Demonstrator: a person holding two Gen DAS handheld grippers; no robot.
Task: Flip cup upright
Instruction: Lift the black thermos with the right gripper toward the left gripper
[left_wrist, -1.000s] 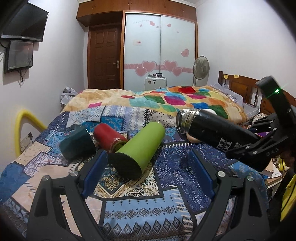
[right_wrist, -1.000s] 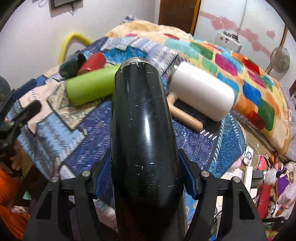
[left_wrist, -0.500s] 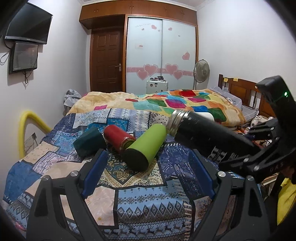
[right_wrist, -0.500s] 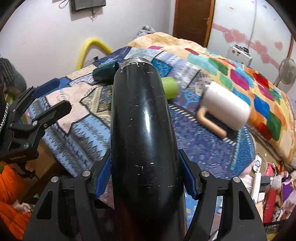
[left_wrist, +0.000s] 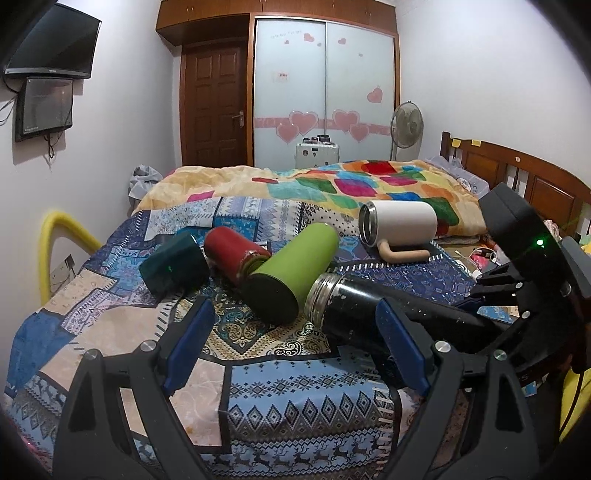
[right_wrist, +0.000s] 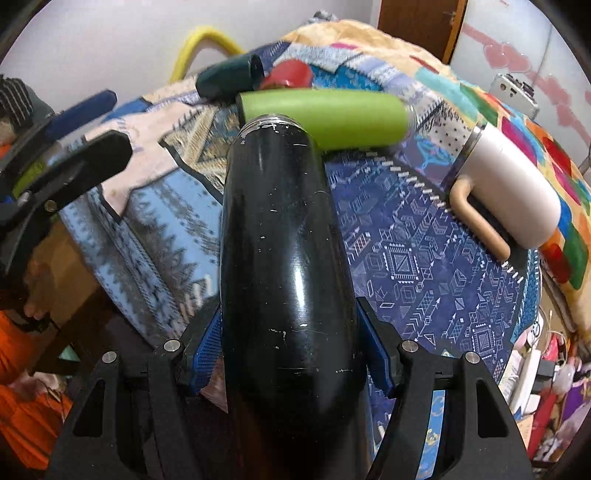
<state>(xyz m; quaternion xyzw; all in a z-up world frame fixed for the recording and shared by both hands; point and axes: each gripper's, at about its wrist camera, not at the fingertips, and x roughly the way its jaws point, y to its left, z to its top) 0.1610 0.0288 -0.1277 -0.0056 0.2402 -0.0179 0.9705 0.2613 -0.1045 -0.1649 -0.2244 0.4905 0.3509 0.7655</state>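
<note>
My right gripper (right_wrist: 290, 349) is shut on a scuffed black steel cup (right_wrist: 280, 229). It holds the cup lying nearly level, low over the patterned bedspread (right_wrist: 424, 258), with the threaded mouth pointing away. The left wrist view shows the same black cup (left_wrist: 354, 299) coming in from the right, with its mouth toward the green cup (left_wrist: 291, 266). My left gripper (left_wrist: 295, 347) is open and empty, with the black cup's mouth end between its fingers but not touched by them. The green cup (right_wrist: 325, 112) lies on its side just beyond the black cup's mouth.
A red cup (left_wrist: 236, 254), a dark teal cup (left_wrist: 173, 266) and a white mug with a tan handle (left_wrist: 399, 225) lie on their sides on the bed. A yellow rail (left_wrist: 55, 243) stands at the left. The headboard (left_wrist: 524, 177) and floor clutter are at the right.
My right gripper has lowered the black cup toward the bedspread and brought its mouth close to the green cup. My left gripper has pulled back slightly and stays open.
</note>
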